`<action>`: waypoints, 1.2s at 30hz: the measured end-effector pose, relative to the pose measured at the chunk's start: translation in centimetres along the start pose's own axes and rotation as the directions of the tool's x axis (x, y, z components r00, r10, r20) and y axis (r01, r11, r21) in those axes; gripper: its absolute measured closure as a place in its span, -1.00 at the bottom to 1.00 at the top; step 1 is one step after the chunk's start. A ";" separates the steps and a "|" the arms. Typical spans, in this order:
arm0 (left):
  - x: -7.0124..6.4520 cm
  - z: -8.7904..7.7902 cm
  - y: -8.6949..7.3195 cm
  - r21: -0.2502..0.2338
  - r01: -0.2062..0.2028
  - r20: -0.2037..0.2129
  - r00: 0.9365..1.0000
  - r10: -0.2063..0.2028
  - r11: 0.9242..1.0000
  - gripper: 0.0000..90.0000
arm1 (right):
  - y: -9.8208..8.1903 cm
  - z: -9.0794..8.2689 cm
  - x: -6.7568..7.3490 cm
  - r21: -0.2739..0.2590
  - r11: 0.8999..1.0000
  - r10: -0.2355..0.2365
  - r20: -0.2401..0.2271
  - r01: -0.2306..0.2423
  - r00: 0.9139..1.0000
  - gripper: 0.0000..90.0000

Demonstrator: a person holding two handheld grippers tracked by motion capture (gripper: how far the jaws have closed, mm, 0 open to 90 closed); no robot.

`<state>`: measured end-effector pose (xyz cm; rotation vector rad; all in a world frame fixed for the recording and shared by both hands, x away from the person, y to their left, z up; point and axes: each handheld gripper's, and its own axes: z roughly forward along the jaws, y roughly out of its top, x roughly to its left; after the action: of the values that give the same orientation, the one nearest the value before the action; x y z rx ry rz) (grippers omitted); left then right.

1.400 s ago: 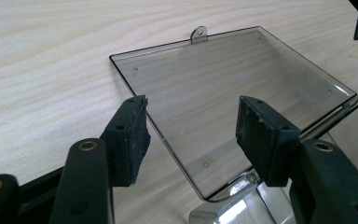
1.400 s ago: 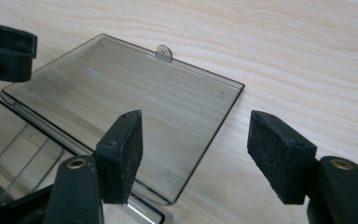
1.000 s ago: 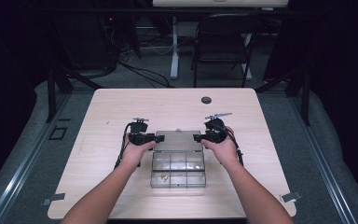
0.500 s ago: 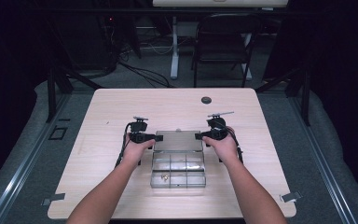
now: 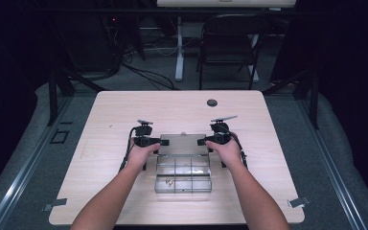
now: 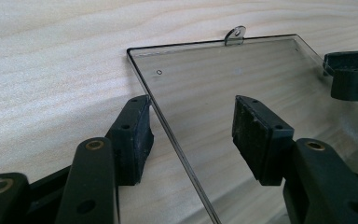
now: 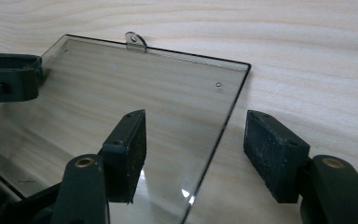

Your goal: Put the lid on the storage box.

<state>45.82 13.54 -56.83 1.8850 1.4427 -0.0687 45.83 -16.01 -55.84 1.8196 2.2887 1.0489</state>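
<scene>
Our left gripper [image 6: 191, 133] has just narrowed its jaws a little around the left edge of the clear lid [image 6: 242, 88], not yet pressing it. The lid now lies lower, opened back on the table [image 5: 124, 110] behind the compartment box [image 5: 182, 175]. Our right gripper [image 7: 193, 156] straddles the right edge, open too. The gripper views show the lid's small tab [image 7: 135, 41].

small items [image 5: 168, 181] in the clear box's [image 5: 182, 188] near-left compartment too tiny to identify from the high view; lid's [image 6: 242, 93] near edge cut off by the frame bottom in both gripper views.
</scene>
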 end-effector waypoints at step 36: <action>0.2 -0.1 0.0 -0.006 0.046 0.007 0.999 -0.046 0.999 0.17 | 0.0 0.5 -0.1 0.028 0.998 0.049 -0.060 -0.047 0.997 -0.14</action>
<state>45.86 13.77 -56.82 1.8452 1.4806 -0.0922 46.07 -15.89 -56.29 1.8876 2.3152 1.1008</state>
